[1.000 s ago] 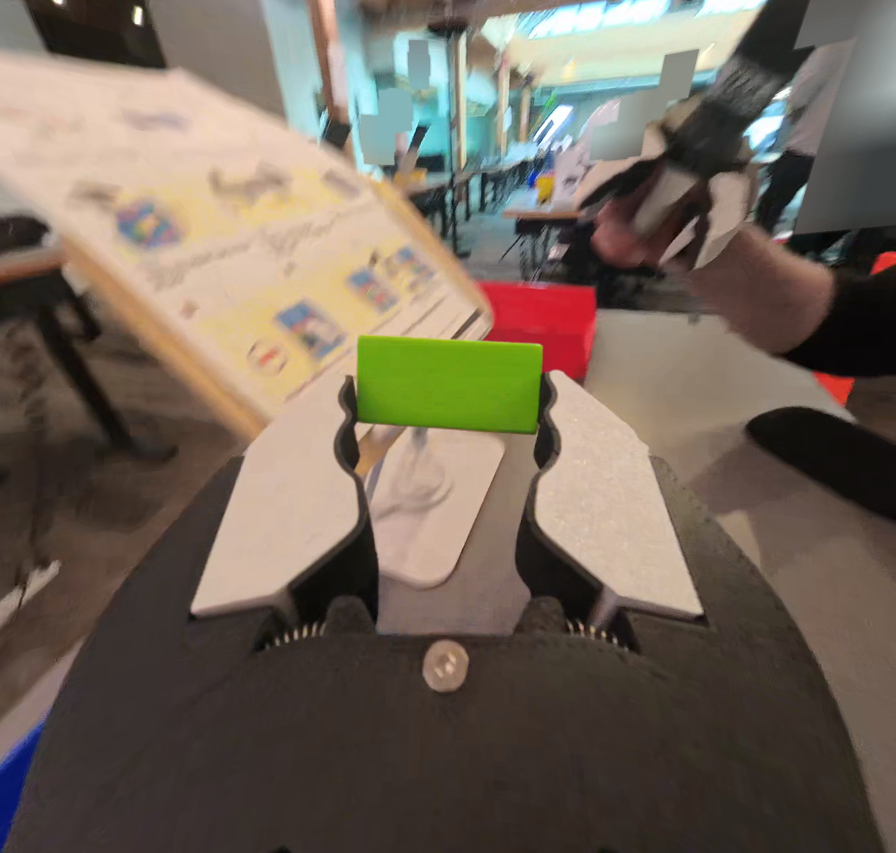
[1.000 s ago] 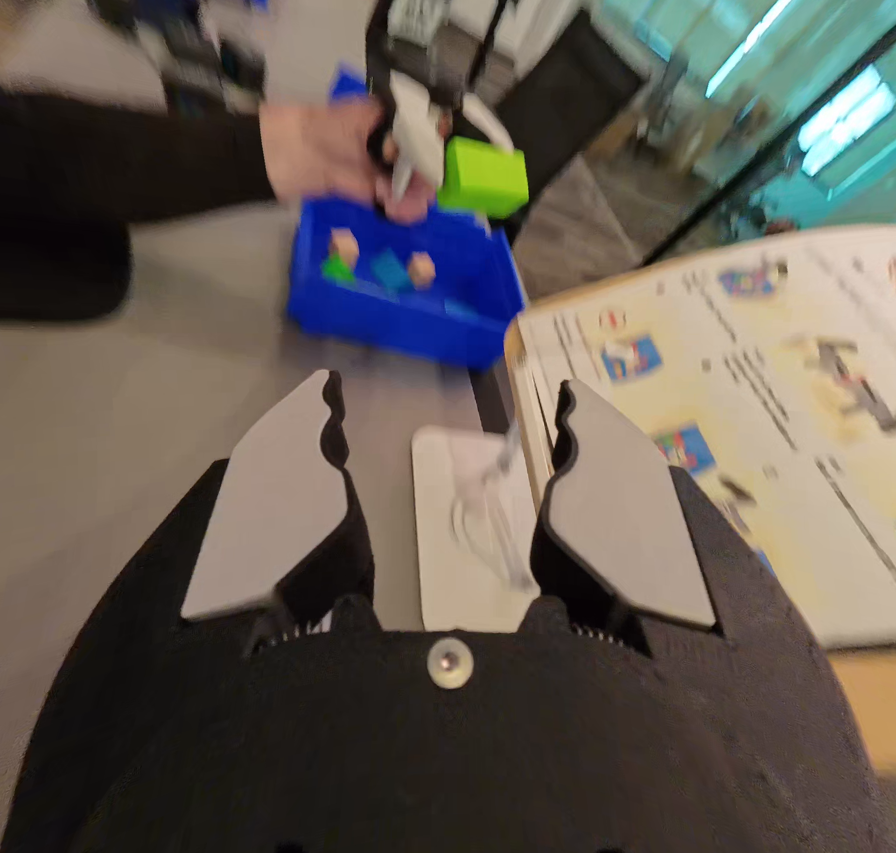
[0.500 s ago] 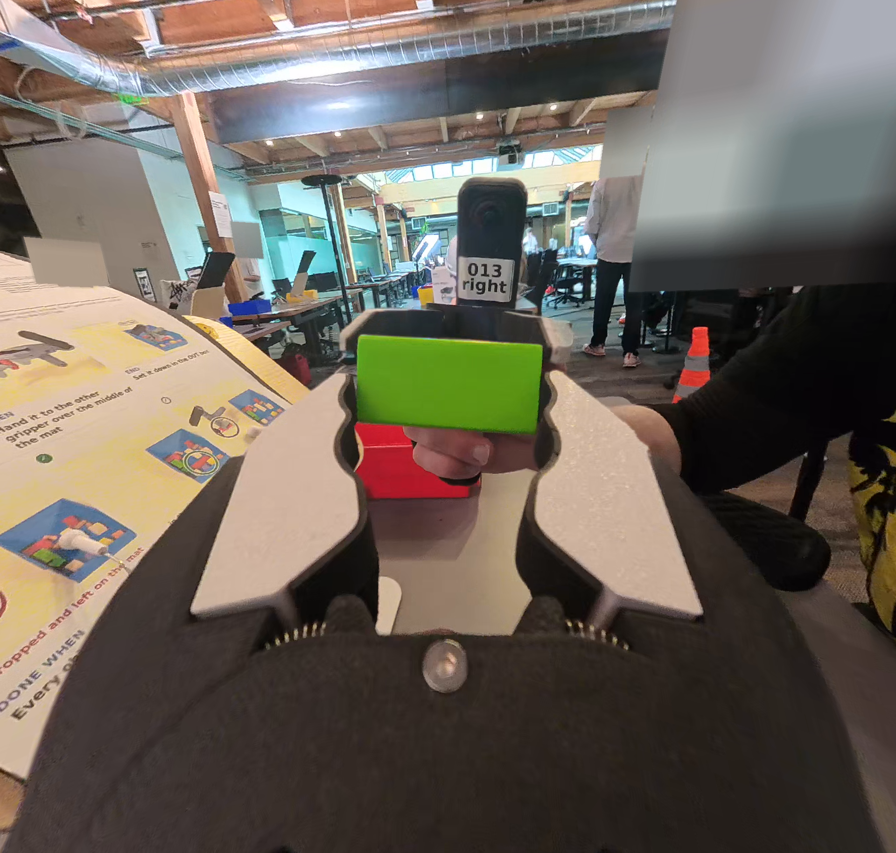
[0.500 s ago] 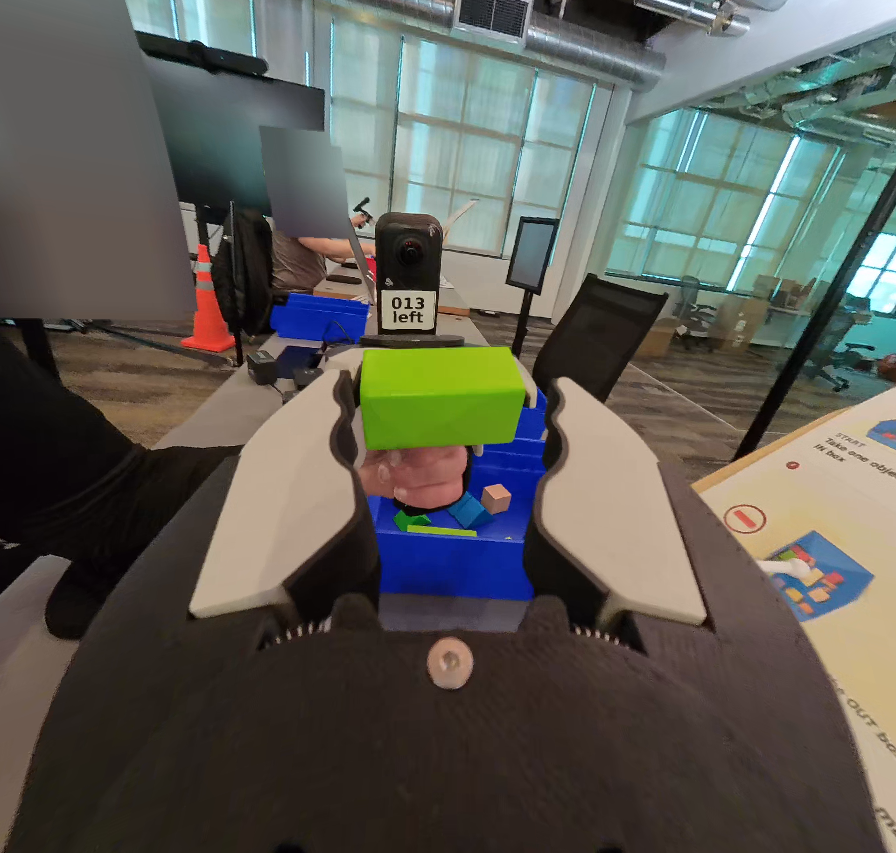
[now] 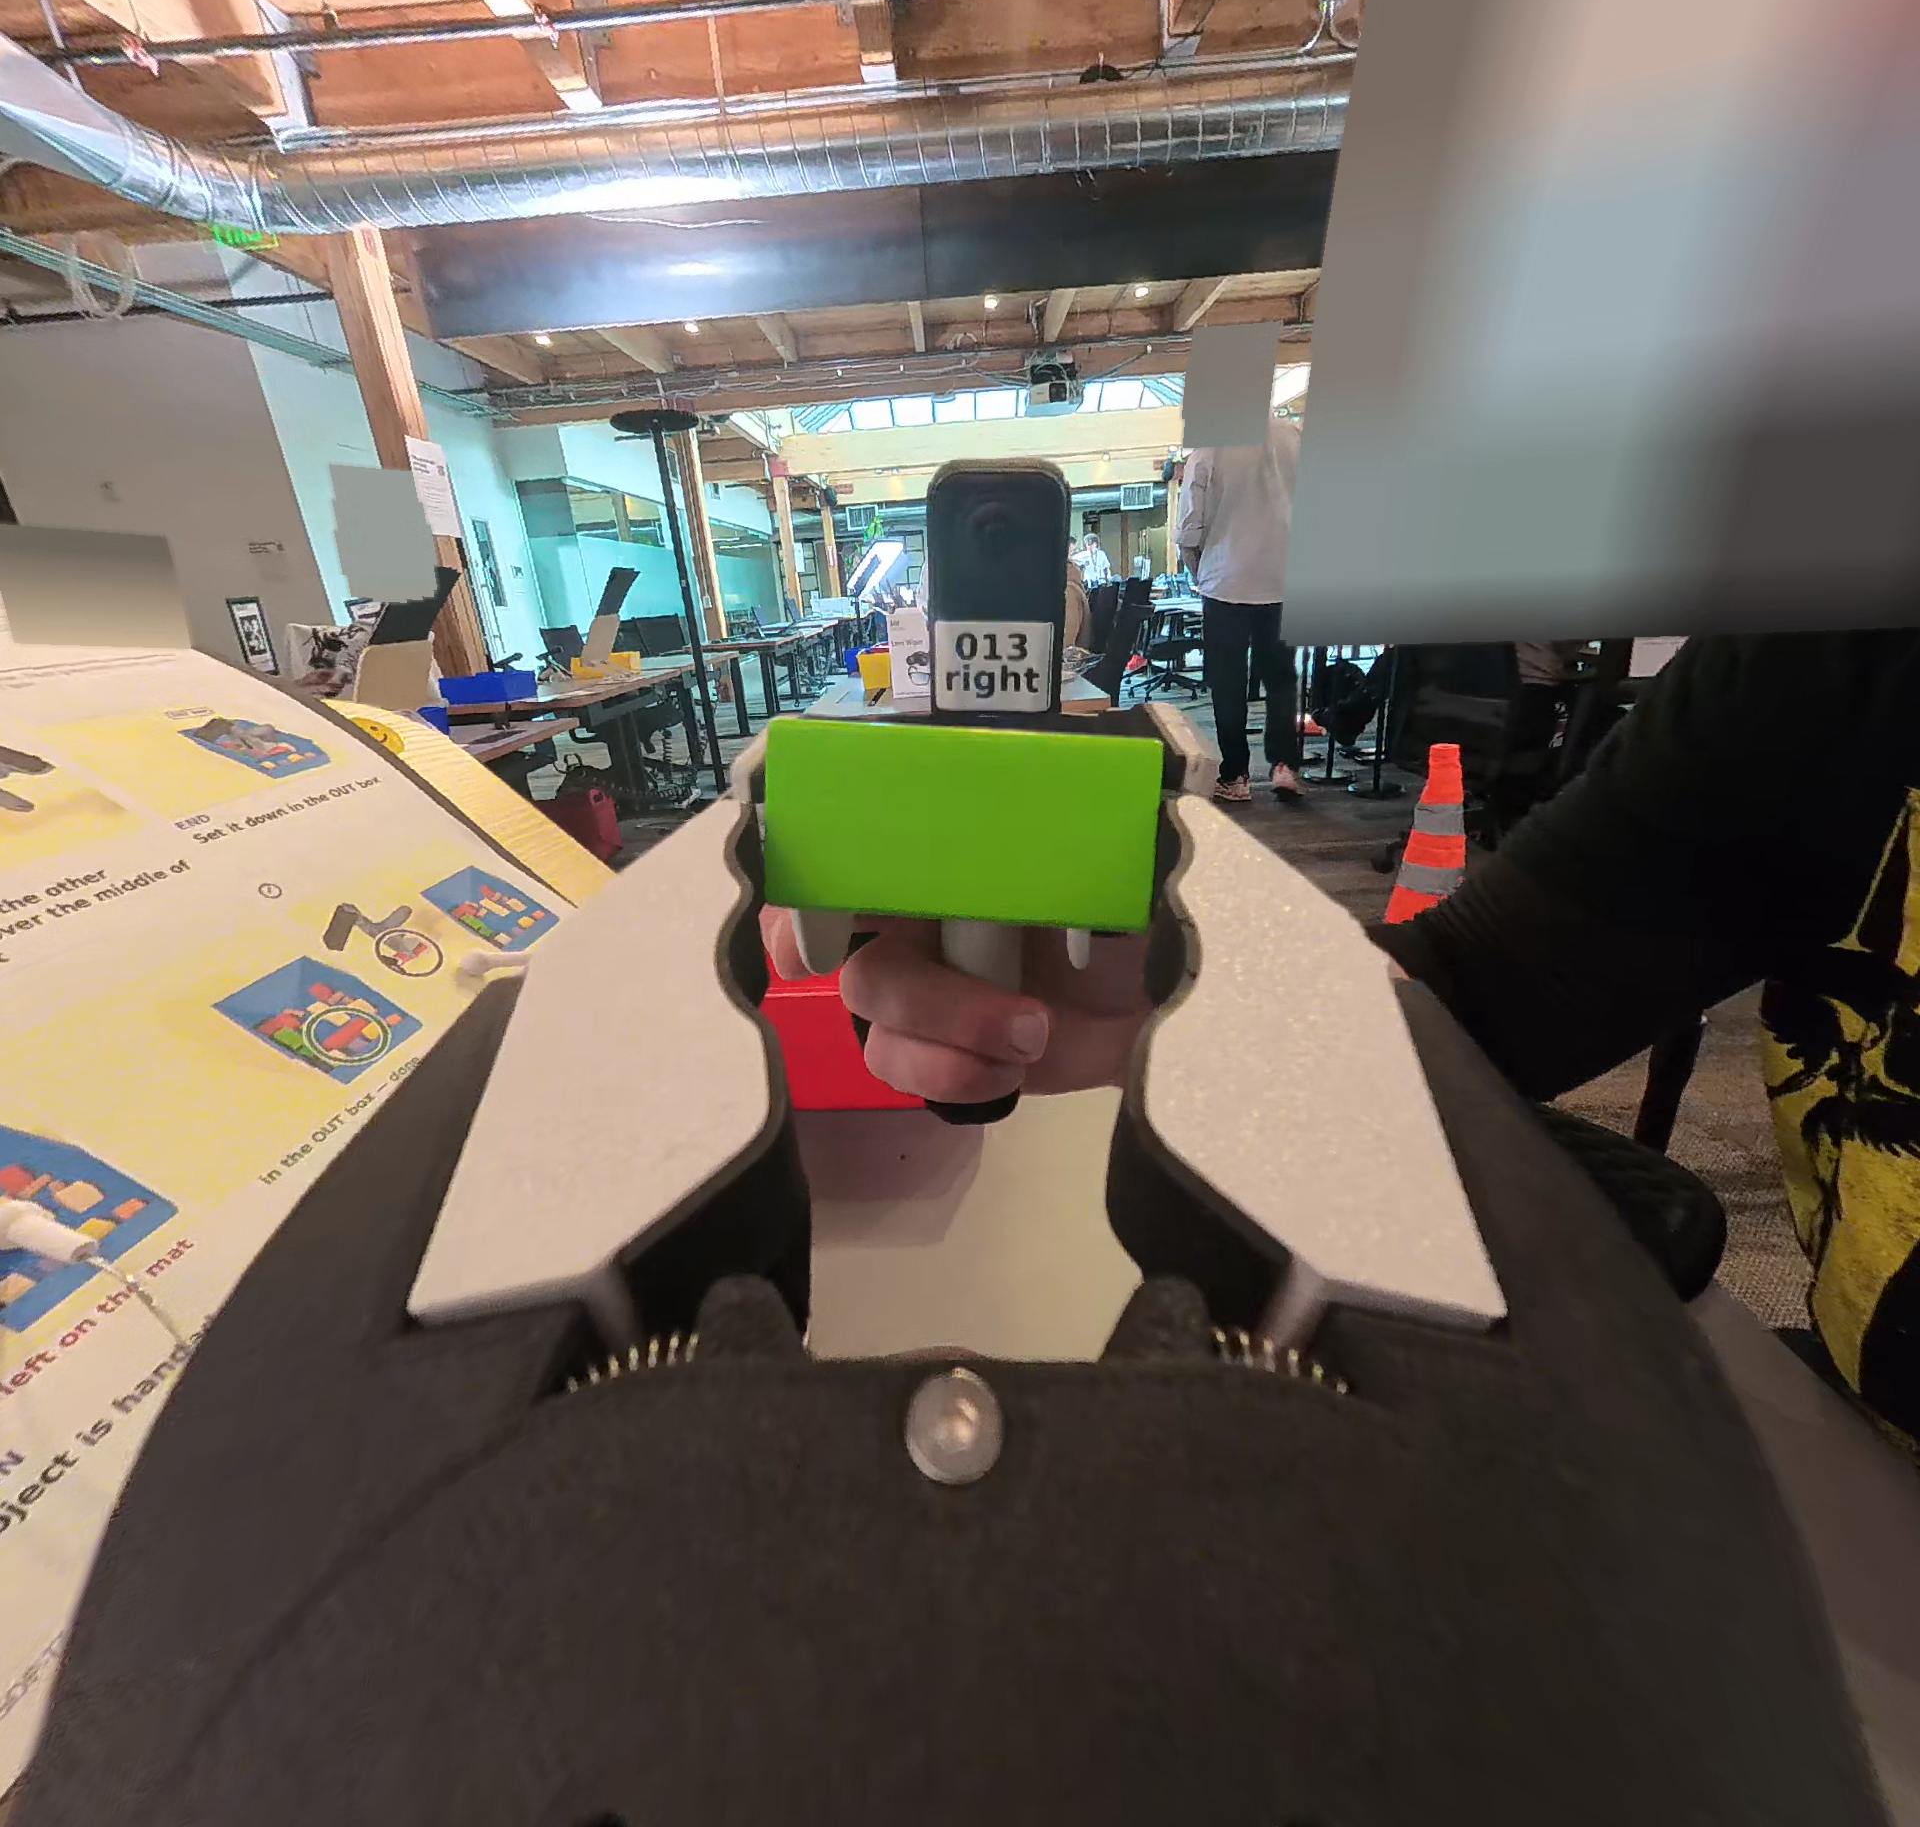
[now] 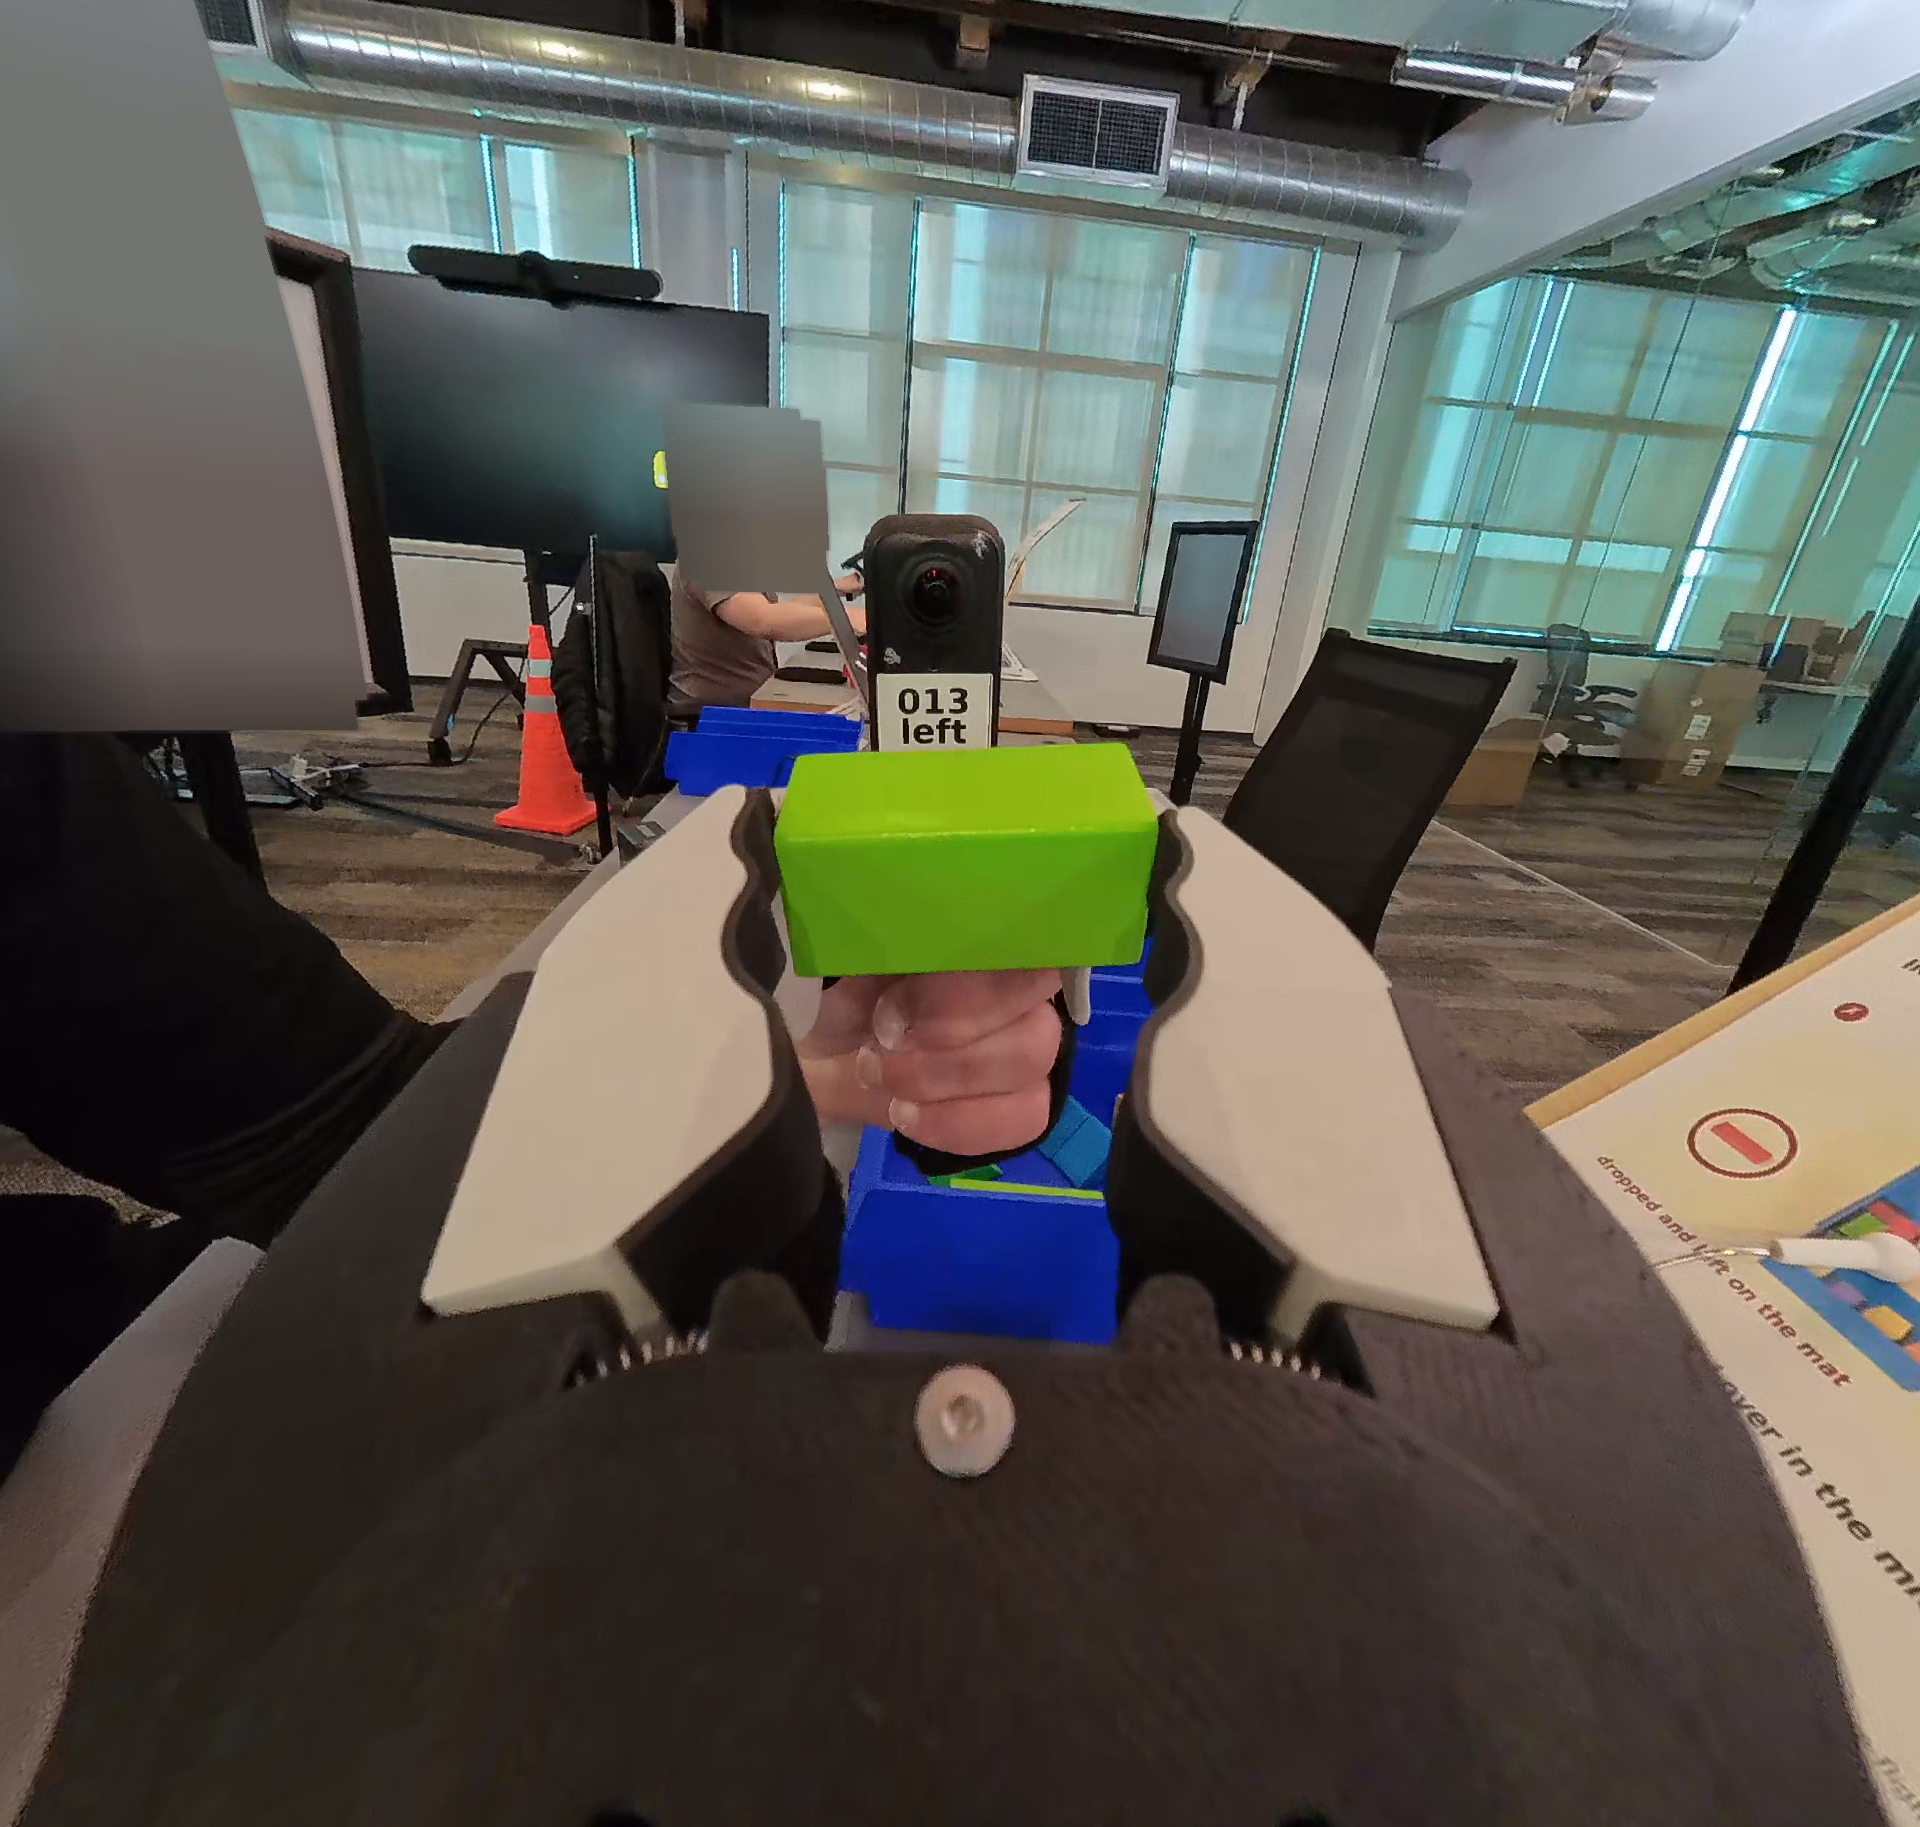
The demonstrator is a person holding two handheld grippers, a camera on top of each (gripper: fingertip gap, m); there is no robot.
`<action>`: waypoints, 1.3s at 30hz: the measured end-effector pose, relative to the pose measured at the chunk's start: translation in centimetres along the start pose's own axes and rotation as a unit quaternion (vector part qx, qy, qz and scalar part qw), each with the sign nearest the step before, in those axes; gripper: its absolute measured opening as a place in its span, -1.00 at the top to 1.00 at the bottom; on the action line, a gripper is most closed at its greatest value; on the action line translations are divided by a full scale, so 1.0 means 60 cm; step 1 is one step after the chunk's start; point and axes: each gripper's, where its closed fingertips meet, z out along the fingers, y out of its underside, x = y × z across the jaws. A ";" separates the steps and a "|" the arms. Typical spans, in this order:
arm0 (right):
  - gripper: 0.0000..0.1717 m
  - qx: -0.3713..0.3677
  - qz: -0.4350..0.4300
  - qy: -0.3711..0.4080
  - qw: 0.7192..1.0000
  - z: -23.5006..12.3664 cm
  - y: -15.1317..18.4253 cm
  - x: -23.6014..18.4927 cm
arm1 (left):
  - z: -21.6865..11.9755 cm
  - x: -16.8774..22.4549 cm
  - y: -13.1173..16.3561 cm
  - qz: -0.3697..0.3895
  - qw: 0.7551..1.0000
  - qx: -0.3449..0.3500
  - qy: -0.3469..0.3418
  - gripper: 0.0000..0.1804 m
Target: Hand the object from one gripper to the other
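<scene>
- Between two facing handheld tools, above the tabletop (image 5: 914, 1247), a lime-green block (image 5: 961, 837) sits mid-handover.
- Left gripper (image 5: 961, 842) clamps the block's ends, pads pressed to it.
- Right gripper (image 6: 964, 858) brackets the same block, pads apparently touching both ends.
- Judged step: the exchange itself; next, the giving side must let go once the receiver grips firmly.

Lime-green block (image 5: 961, 821); blue bin (image 6: 977, 1258); possibly red bin (image 5: 821, 1050).

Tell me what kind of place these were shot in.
Probably an open-plan office or lab workspace: rows of desks with chairs, exposed ceiling ducts, a large wall screen, glass-walled rooms, and traffic cones on the carpeted floor.
</scene>
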 end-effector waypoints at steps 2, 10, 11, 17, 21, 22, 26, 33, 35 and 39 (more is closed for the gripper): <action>0.22 0.020 0.009 -0.006 1.000 -0.007 -0.014 -0.002 | 0.001 0.005 -0.007 -0.005 1.000 0.007 0.006 0.22; 0.22 -0.173 -0.095 0.107 0.974 -0.227 -0.046 0.113 | -0.053 -0.018 -0.036 0.018 0.999 0.019 -0.035 0.37; 0.22 -0.251 -0.110 0.130 0.953 -0.286 -0.031 0.143 | -0.059 -0.020 -0.039 0.019 0.999 0.021 -0.038 0.39; 0.22 -0.626 -0.073 0.176 0.756 -0.632 0.091 0.276 | -0.071 -0.038 -0.028 0.017 0.998 0.006 -0.057 0.42; 0.21 -0.726 -0.014 0.125 0.676 -0.745 0.196 0.296 | -0.071 -0.049 -0.011 0.014 0.998 -0.011 -0.068 0.43; 0.21 -0.741 -0.001 0.118 0.661 -0.765 0.220 0.299 | -0.070 -0.051 -0.007 0.013 0.997 -0.014 -0.068 0.43; 0.21 -0.759 0.036 0.086 0.644 -0.811 0.298 0.304 | -0.071 -0.061 0.008 0.007 0.997 -0.028 -0.073 0.43; 0.22 -0.768 0.061 0.058 0.635 -0.833 0.361 0.322 | -0.072 -0.074 0.029 -0.004 0.996 -0.041 -0.078 0.44; 0.22 -0.768 0.063 0.047 0.635 -0.828 0.369 0.327 | -0.071 -0.075 0.032 -0.004 0.996 -0.044 -0.079 0.44; 0.22 -0.776 0.058 0.024 0.627 -0.819 0.375 0.334 | -0.068 -0.076 0.040 -0.006 0.996 -0.051 -0.077 0.44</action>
